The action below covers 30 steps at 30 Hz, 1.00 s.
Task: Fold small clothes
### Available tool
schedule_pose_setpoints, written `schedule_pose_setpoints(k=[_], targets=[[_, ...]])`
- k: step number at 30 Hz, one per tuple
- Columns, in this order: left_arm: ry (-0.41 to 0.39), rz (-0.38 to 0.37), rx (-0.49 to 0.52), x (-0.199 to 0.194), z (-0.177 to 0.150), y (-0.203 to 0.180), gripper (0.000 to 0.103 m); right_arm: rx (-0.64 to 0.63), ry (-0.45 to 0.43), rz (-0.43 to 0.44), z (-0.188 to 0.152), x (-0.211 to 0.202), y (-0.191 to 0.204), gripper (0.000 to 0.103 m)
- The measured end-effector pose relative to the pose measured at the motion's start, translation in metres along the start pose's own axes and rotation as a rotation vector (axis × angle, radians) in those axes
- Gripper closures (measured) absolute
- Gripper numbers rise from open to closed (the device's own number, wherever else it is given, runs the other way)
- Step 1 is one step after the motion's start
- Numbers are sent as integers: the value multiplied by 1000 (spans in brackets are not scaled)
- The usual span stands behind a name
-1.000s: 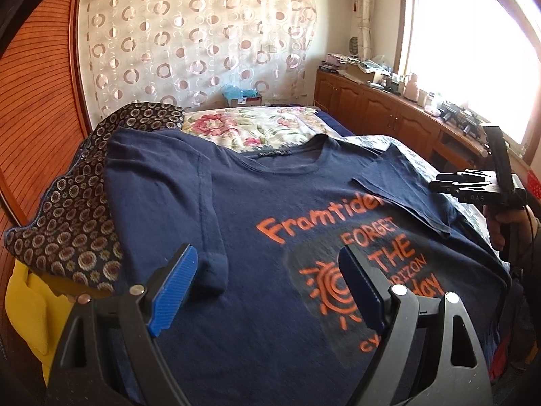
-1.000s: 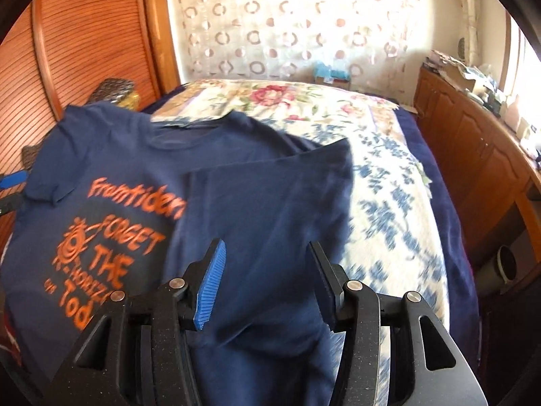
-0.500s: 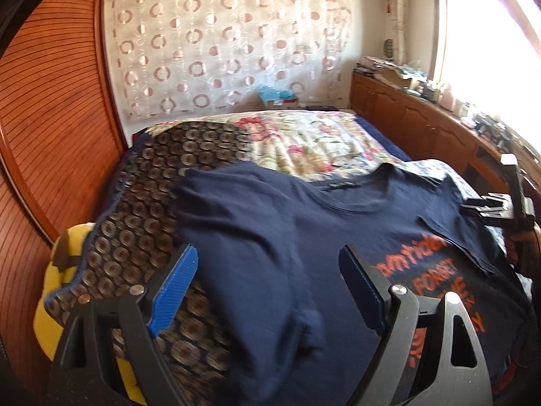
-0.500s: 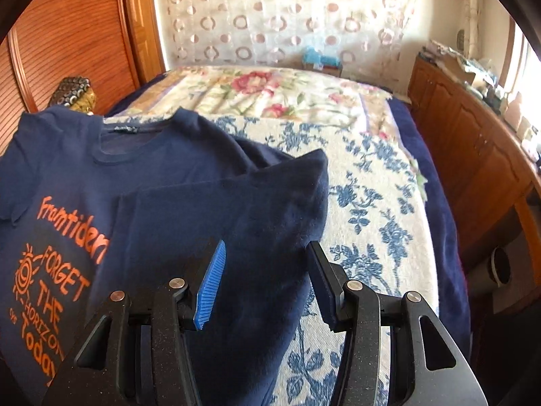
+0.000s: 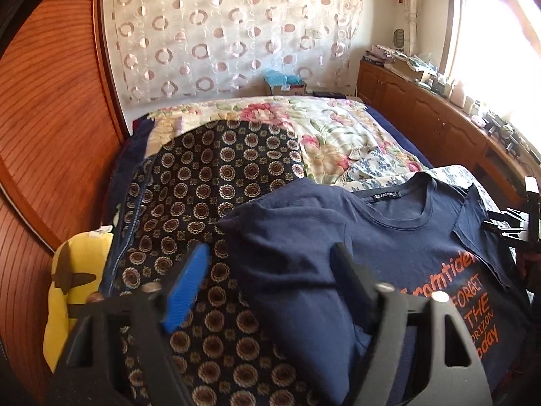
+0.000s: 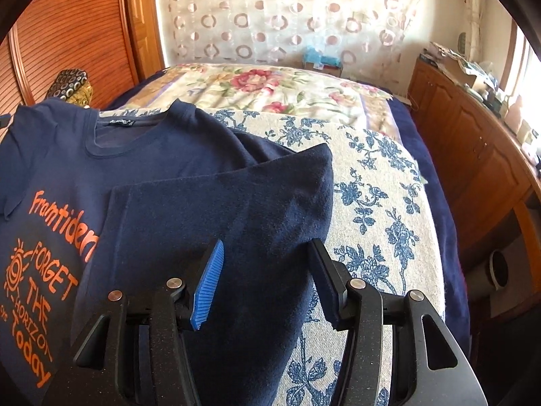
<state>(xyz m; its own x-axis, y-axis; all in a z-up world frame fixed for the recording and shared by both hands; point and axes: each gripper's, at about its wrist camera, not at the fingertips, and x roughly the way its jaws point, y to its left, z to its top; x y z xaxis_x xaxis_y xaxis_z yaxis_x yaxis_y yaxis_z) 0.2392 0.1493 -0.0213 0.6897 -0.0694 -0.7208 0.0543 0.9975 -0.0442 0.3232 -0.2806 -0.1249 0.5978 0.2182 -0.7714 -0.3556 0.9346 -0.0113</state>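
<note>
A navy T-shirt [image 5: 399, 237] with orange print lies face up on the bed; it also shows in the right wrist view [image 6: 189, 176]. Its right side is folded over the front [image 6: 236, 216]. Its left sleeve [image 5: 287, 264] lies folded inward. My left gripper [image 5: 267, 291] is open and empty, just above that sleeve's edge. My right gripper [image 6: 263, 277] is open and empty, above the folded right side. The right gripper also shows at the right edge of the left wrist view [image 5: 514, 226].
A dark circle-patterned cloth [image 5: 209, 182] lies left of the shirt, with a yellow item [image 5: 71, 291] beside it. A blue floral blanket [image 6: 372, 203] and a rose-print quilt [image 6: 270, 91] cover the bed. A wooden wardrobe [image 5: 44, 135] stands left, a wooden cabinet [image 6: 473, 142] right.
My left gripper has moved left from over the print to the shirt's left sleeve side. My right gripper has shifted right along the folded right side. Both stayed open.
</note>
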Motion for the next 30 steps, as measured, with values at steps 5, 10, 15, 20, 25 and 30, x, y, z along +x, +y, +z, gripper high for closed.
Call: schedule_pose_setpoints(k=[5,10,15,20,25,30], targets=[[36,-2,-33,15,3,9,49,2,0,-1,0,1,-1,50],[37,-20,-47,18,6,10,56,3,0,0,0,1,0,49],[43,-23,-36,21,10,5,57,6,1,2,0,2,0,49],[8,-28,0,16,14,-3,98,5,1,2,0,1,-1,49],[-71,-44,37,-4,18,-22,100,5,0,1,0,1,-1,49],[-116,-78,62,-23,13,-38,100,32,-14,4,3,-2,-8,49]])
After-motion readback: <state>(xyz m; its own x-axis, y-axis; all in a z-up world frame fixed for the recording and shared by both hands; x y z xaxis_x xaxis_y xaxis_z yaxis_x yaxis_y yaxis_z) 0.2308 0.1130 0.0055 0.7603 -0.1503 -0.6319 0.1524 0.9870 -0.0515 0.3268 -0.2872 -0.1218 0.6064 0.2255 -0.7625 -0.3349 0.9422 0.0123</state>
